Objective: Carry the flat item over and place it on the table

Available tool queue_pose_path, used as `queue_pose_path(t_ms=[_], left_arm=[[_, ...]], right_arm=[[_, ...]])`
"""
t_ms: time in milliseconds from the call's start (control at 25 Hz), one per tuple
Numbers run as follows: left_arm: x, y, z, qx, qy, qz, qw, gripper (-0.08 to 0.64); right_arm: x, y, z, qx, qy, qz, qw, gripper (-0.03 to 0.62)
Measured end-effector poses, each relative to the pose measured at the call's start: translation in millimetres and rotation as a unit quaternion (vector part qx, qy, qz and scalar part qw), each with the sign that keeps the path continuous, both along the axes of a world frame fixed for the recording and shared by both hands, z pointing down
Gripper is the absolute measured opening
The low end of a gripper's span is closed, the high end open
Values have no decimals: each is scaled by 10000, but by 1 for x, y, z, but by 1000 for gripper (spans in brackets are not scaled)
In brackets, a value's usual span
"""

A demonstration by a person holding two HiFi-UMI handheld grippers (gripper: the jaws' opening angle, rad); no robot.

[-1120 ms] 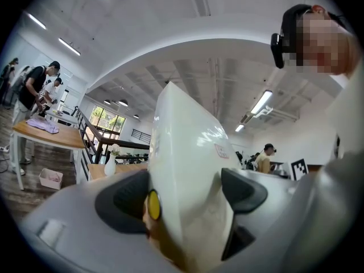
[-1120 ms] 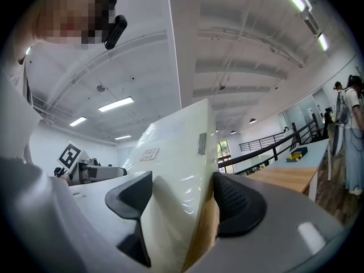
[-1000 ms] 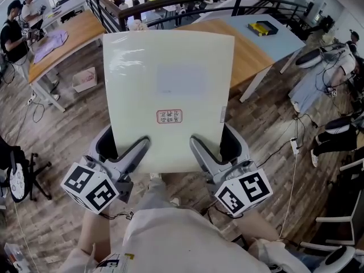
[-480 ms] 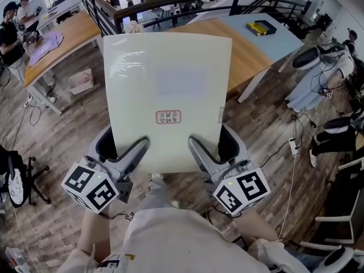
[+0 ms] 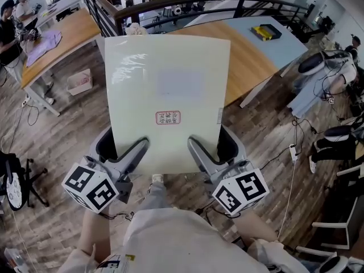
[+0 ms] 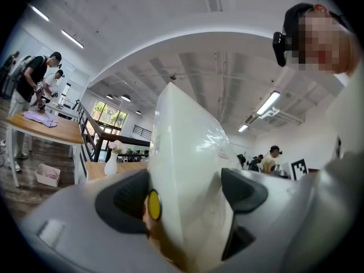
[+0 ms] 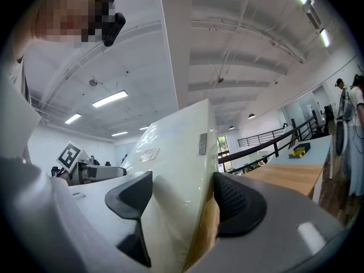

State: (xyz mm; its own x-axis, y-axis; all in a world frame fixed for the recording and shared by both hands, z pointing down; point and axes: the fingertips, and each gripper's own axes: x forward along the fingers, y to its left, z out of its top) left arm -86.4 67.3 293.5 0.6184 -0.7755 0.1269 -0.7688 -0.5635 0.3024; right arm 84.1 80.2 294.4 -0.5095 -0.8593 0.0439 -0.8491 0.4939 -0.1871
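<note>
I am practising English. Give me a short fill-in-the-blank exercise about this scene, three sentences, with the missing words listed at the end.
1. Counting the left gripper and the right gripper, the flat cream board is held by ____ grippers.
2. The small stamp on the board is printed in ____ ink.
3. The table just beyond the board has a top made of ____.

Missing words: two; red; wood

Red stamp print illegible; wooden table partly hidden behind board.
</note>
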Motion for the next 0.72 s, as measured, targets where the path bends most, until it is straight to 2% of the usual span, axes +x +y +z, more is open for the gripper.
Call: queue_pose_path(t_ms=[720], left_arm=[[-33, -173, 1, -145, 138, 261, 9995, 402]], right_arm=[[-34, -163, -3, -151, 64, 300, 9994, 336]])
